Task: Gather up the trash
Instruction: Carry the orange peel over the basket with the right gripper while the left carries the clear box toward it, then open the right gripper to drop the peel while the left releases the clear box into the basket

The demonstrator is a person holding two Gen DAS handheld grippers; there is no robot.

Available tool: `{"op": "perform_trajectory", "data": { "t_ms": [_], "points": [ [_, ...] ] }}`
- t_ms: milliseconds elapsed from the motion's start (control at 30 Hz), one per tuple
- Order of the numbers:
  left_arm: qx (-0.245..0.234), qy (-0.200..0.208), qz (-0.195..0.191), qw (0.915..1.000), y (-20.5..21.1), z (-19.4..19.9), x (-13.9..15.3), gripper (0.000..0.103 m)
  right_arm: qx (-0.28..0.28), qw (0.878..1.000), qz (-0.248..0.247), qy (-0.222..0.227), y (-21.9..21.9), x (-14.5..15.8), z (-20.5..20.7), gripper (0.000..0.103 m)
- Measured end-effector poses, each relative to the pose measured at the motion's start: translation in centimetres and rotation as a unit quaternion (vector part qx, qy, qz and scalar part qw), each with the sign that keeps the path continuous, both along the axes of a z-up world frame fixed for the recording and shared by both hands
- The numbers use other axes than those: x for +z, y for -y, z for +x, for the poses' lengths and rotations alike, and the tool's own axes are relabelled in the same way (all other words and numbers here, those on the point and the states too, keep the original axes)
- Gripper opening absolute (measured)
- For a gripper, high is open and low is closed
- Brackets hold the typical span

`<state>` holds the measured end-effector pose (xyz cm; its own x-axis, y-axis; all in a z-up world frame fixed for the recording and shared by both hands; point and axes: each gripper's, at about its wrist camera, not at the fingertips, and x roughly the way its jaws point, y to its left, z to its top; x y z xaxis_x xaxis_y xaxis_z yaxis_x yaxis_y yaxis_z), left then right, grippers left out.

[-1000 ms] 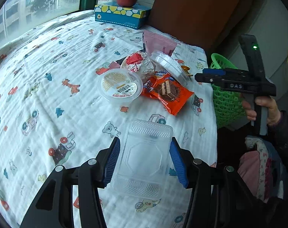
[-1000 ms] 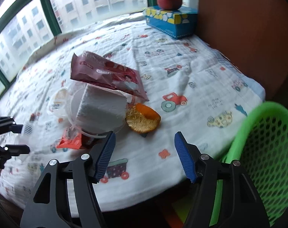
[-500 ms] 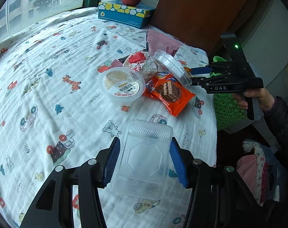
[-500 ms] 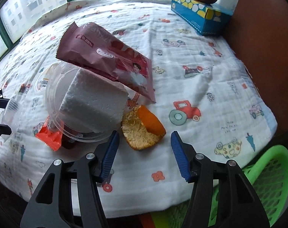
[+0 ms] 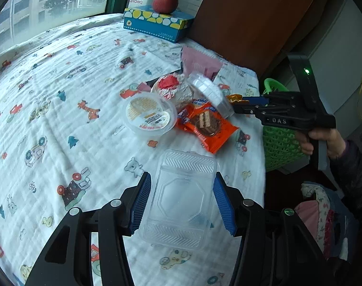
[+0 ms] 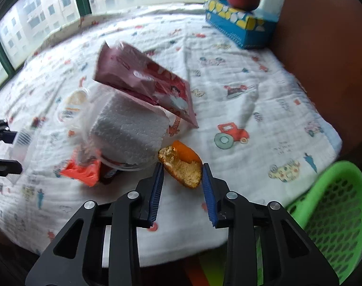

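My left gripper (image 5: 181, 202) is open with its blue pads on both sides of a clear plastic clamshell box (image 5: 181, 197) lying on the patterned cloth. My right gripper (image 6: 182, 188) has its pads close around an orange peel (image 6: 181, 164), touching or nearly touching it; it also shows in the left wrist view (image 5: 250, 104). Beside the peel lie a clear lid over a white foam block (image 6: 128, 131), a pink wrapper (image 6: 147, 85) and an orange snack wrapper (image 5: 204, 124). A round lidded cup (image 5: 150, 116) and a crumpled red-and-white wrapper (image 5: 173, 88) lie further in.
A green mesh basket (image 6: 338, 209) stands below the table's edge at the right, also in the left wrist view (image 5: 278, 143). A blue tissue box (image 5: 157, 22) with an apple (image 5: 165, 2) on it stands at the far edge by the window.
My right gripper moved forward to the orange peel and narrowed its jaws around it. My left gripper stayed around the clamshell box.
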<state>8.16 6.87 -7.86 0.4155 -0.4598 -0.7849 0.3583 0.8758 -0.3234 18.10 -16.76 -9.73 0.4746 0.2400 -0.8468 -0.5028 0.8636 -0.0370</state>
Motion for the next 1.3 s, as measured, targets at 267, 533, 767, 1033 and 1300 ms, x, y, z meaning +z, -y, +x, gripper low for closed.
{"op": "perform_trajectory", "data": {
  "t_ms": [267,533,767,1033,1300],
  "points": [
    [-0.017,0.021,-0.011,0.9996,2.2,-0.5,1.9,0.051,-0.038,0.997,0.048,0.046,2.3,3.5,-4.2,0.031],
    [-0.051,0.038,-0.025,0.9977,6.3,-0.2,4.1,0.052,-0.106,0.988,0.080,0.084,6.9,6.2,-7.9,0.031],
    [-0.093,0.047,-0.030,0.9941,11.5,0.5,6.0,0.051,-0.179,0.976,0.086,0.094,12.1,6.6,-10.2,0.031],
    [-0.125,0.047,-0.036,0.9904,16.9,1.8,7.8,0.052,-0.240,0.963,0.101,0.075,17.5,5.1,-11.5,0.034],
    [-0.150,0.049,-0.038,0.9867,21.5,3.0,9.1,0.052,-0.271,0.952,0.120,0.077,20.6,4.8,-12.8,0.046]
  ]
}}
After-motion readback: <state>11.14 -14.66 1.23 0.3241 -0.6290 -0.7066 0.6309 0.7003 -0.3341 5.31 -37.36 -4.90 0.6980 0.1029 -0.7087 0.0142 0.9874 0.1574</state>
